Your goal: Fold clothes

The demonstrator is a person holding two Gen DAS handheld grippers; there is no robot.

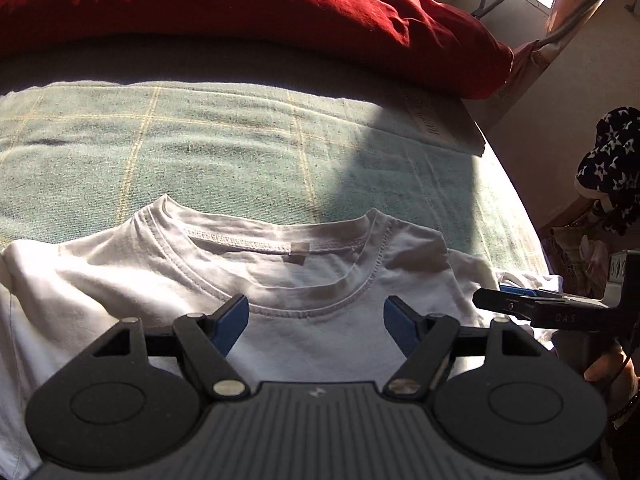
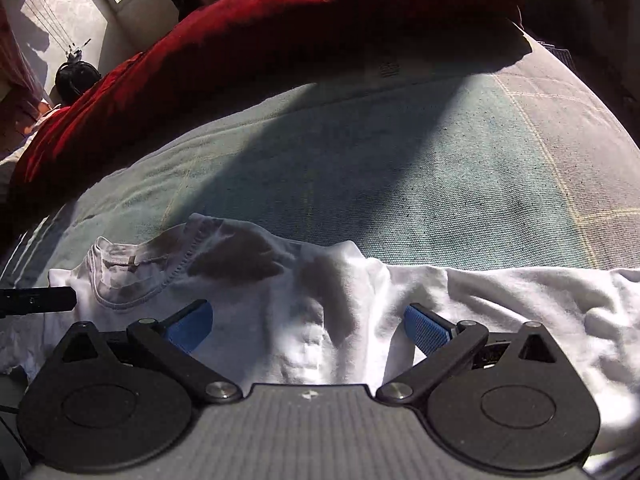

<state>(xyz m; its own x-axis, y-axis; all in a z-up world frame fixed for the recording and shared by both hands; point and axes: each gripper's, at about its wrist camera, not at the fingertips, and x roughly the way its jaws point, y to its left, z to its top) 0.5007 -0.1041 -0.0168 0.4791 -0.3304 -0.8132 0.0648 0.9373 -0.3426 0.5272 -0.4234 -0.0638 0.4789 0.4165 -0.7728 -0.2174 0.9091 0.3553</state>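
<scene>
The white T-shirt (image 1: pixel 304 272) runs off the lower edge; its hem is hidden.

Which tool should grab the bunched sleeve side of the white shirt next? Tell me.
Probably the right tool: open, it hangs over the white T-shirt beside the rumpled sleeve. The left tool, also open, sits below the collar.

Soft white cotton-knit T-shirt (image 1: pixel 304 280), stitched ribbed collar. Coarse matt green woven blanket (image 1: pixel 200 144) beneath. Plush red cloth (image 1: pixel 248 4) across the top. Matt black plastic left claw (image 1: pixel 316 320), ridged blue pads (image 1: pixel 230 326), shiny metal rivets.
</scene>
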